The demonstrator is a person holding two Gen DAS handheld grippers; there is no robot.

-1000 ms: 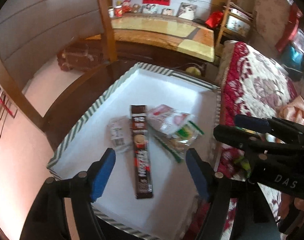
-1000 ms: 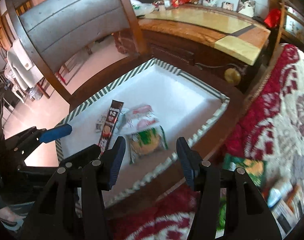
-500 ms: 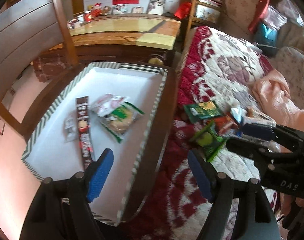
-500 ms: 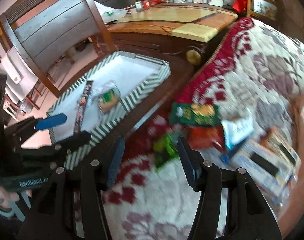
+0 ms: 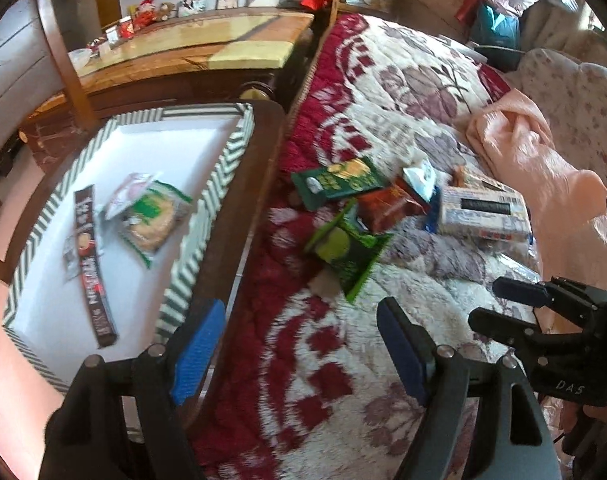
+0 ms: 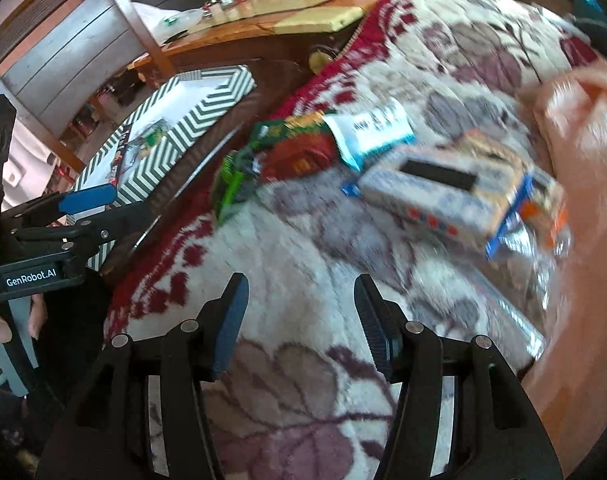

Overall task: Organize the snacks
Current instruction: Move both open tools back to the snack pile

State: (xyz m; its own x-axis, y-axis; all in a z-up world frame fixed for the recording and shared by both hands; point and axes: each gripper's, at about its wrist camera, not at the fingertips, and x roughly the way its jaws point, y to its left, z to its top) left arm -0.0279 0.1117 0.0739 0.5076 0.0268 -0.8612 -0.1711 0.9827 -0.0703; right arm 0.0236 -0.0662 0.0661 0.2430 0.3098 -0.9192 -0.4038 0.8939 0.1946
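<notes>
Fingers of the left gripper (image 5: 301, 344) are standing wide apart with nothing between them, hanging over the red-and-cream blanket (image 5: 323, 360) at the bottom of the left wrist view. Fingers of the right gripper (image 6: 299, 320) are sitting about half apart, also empty, hovering over a pale patch of the same blanket at the bottom of the right wrist view; in the left wrist view this gripper is showing at the right edge, low down.

Just above the left gripper, near the middle of its frame, a bright green packet (image 5: 345, 248) is lying on the blanket. Above it a dark green packet (image 5: 339, 182) is lying slantwise, with a red-brown packet (image 5: 387, 208) touching its lower right end and a white-and-blue pouch (image 5: 421, 176) overlapping that one. To the right a pale box with a dark strip (image 5: 481, 210) is resting beside a pink cloth (image 5: 535, 152).

At the left of the same frame a green-and-white striped tray (image 5: 207, 220) is sitting on a dark wooden chair seat (image 5: 247, 200). Inside it a long dark coffee stick (image 5: 93, 260) is lying lengthwise, with a green-edged cracker packet (image 5: 153, 220) to its right and a pink-and-white packet (image 5: 127, 196) overlapping that packet's upper left corner.
</notes>
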